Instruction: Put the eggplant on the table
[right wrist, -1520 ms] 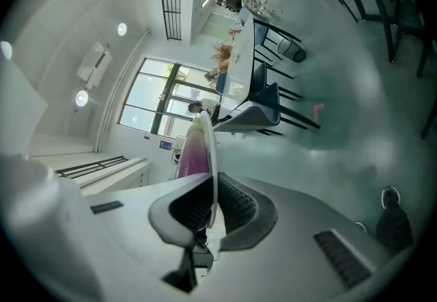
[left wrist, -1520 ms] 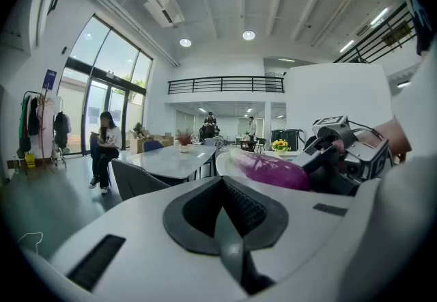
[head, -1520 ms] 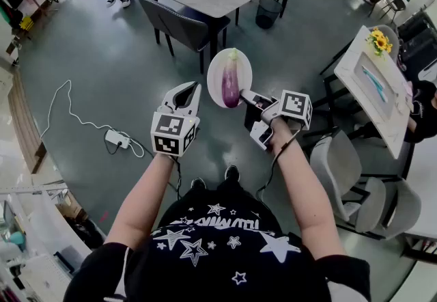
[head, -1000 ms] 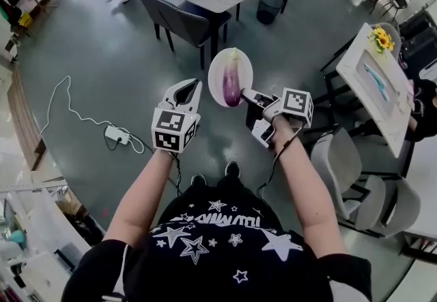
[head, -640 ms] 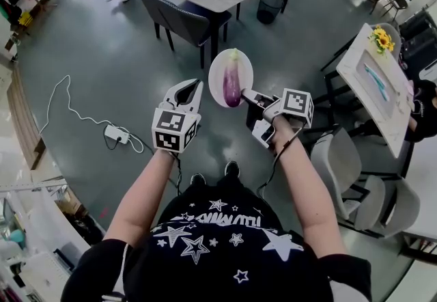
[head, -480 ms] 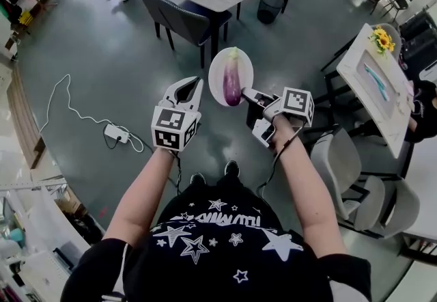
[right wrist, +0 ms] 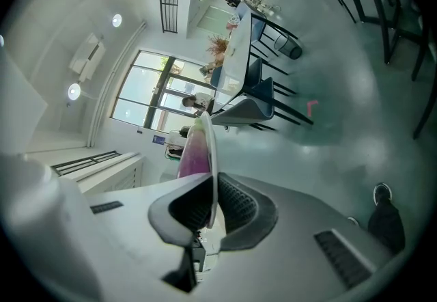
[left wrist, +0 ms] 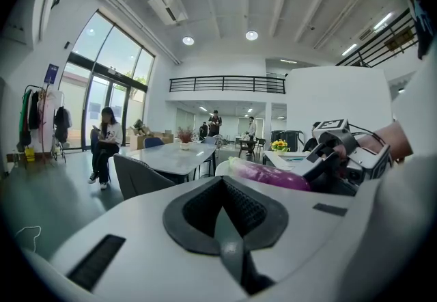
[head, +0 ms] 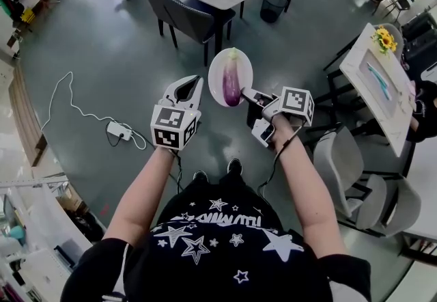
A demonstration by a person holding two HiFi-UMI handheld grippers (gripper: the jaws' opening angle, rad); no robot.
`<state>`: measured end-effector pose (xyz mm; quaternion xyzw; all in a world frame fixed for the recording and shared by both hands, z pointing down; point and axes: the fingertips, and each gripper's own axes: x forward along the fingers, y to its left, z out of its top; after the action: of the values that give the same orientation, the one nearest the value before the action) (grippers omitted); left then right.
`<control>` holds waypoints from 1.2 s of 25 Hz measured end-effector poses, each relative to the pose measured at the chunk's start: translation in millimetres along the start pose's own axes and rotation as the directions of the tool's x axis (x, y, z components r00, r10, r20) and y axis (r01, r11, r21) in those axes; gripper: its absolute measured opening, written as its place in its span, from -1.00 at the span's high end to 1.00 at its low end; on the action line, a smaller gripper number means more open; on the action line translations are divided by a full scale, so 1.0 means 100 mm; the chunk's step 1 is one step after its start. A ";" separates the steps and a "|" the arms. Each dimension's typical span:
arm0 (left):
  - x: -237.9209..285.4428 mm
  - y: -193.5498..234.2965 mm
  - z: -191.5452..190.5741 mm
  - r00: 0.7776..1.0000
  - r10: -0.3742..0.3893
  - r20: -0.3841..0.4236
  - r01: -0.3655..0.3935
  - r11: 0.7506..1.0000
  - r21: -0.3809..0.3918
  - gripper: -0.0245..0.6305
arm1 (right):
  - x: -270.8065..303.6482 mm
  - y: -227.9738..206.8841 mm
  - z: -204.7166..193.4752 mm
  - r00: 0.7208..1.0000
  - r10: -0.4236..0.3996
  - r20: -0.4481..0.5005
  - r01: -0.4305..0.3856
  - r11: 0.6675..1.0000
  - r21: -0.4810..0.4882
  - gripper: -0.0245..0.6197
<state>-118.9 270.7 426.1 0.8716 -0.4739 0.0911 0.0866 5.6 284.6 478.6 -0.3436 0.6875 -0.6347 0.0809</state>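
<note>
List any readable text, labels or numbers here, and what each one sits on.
Nothing reads clearly.
Shirt: one line of white print, upside down, too blurred to read.
Blue sign by the windows: too small to read.
Marker cube of the left hand-held gripper, marker cube of the right hand-held gripper: black-and-white squares only, no letters or digits.

wears a black short-sleeved t-shirt (head: pixel 218 253) printed with white stars, some solid, some outlined, and dark shoes (head: pixel 234 167). white-shelled left gripper (head: pixel 186 83) with dark ribbed pads (left wrist: pixel 239 206) and a black-and-white marker cube (head: pixel 174 128); right gripper (head: pixel 246 93) alike, with a black cable (head: pixel 274 164) at its near end.
</note>
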 end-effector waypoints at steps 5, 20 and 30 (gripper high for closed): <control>-0.05 0.02 0.01 1.000 -0.012 -0.004 0.012 1.000 -0.004 0.90 | -0.01 0.04 -0.02 1.000 0.006 0.019 -0.006 1.000 0.021 0.85; -0.12 0.12 -0.01 1.000 0.003 -0.005 -0.004 1.000 -0.022 0.90 | 0.01 0.03 -0.03 0.999 0.023 0.029 -0.024 0.999 0.025 0.85; 0.55 0.79 0.17 0.996 0.084 -0.001 -0.084 0.996 -0.030 0.90 | 0.70 0.09 0.83 0.998 0.054 -0.016 -0.054 0.998 0.019 0.85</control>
<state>-154.5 180.0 427.7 0.8496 -0.5113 0.0876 0.0956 -4.8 175.9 478.4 -0.3189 0.6914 -0.6412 0.0956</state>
